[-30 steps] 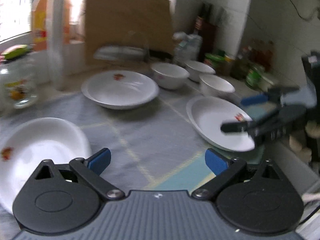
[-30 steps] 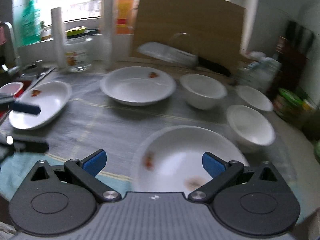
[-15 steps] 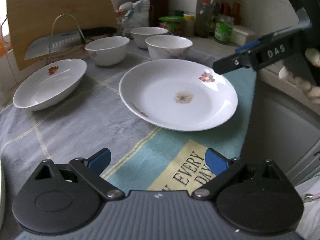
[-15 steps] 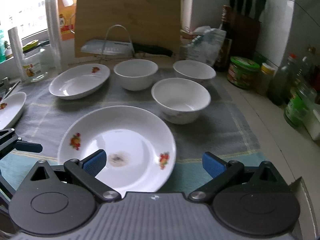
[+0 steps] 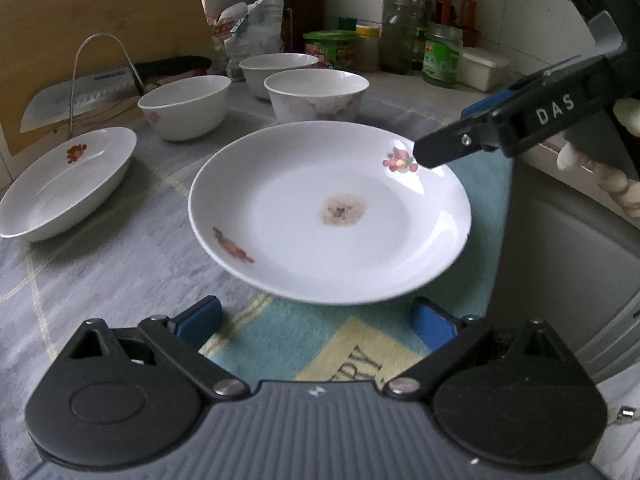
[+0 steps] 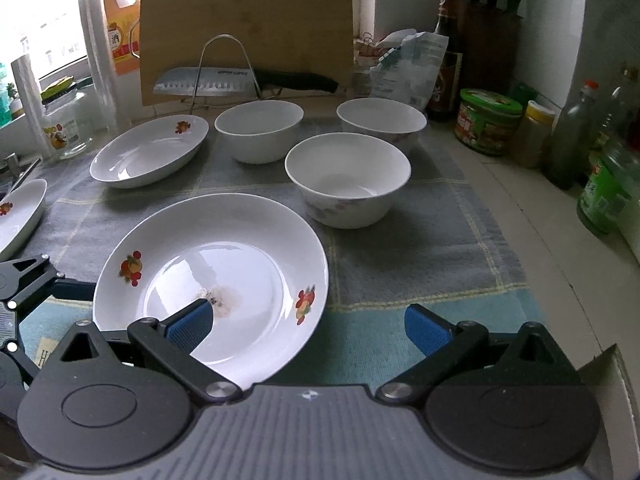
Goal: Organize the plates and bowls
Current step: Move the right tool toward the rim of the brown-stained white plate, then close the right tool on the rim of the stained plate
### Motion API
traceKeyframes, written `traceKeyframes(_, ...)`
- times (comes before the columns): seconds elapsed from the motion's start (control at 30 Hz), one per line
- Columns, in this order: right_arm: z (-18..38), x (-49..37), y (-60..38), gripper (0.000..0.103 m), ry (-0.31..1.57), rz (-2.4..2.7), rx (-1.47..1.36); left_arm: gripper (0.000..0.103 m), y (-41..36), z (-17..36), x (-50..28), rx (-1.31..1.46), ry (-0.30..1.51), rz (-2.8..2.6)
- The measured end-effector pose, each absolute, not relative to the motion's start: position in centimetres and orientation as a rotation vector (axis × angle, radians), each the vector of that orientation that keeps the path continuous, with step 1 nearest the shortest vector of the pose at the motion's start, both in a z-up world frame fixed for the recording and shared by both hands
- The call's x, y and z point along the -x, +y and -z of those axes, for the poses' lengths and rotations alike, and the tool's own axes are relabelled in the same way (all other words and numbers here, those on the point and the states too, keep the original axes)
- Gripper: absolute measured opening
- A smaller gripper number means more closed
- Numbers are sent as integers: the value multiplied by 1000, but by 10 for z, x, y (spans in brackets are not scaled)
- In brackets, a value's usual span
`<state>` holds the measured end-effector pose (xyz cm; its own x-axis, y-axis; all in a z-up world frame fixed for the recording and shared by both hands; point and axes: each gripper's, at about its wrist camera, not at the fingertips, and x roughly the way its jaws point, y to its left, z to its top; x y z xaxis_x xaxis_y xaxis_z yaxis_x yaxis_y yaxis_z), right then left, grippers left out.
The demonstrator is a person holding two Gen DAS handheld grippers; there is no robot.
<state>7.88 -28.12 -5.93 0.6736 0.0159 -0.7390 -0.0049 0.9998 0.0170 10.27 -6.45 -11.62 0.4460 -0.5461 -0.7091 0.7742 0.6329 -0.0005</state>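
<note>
From the left wrist, a white plate (image 5: pixel 328 216) with fruit prints and a brown stain at its centre lies on the cloth (image 5: pixel 120 264), just ahead of the left gripper (image 5: pixel 316 316), whose jaws have just been opening and grasp nothing. From the right wrist, the right gripper (image 6: pixel 308 320) gapes empty over that plate's (image 6: pixel 224 264) near rim; three white bowls (image 6: pixel 348 178) stand behind.

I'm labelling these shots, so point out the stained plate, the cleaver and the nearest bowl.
Stained plate (image 5: pixel 340 212), left wrist view, on the brown stain at its centre.
Cleaver (image 6: pixel 200 84), right wrist view, on the blade.
Nearest bowl (image 6: pixel 348 176), right wrist view, on its inside.
</note>
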Motion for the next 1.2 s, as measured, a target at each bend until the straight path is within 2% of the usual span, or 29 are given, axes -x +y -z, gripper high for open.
traceKeyframes(0.4,70,-103,-287,103,853,-130,-8,103,-72,124,-99,-316,663,822)
traceKeyframes(1.2,92,-174,-296,103,970,-577,-60,103,-76,122,-100,-324,686,818)
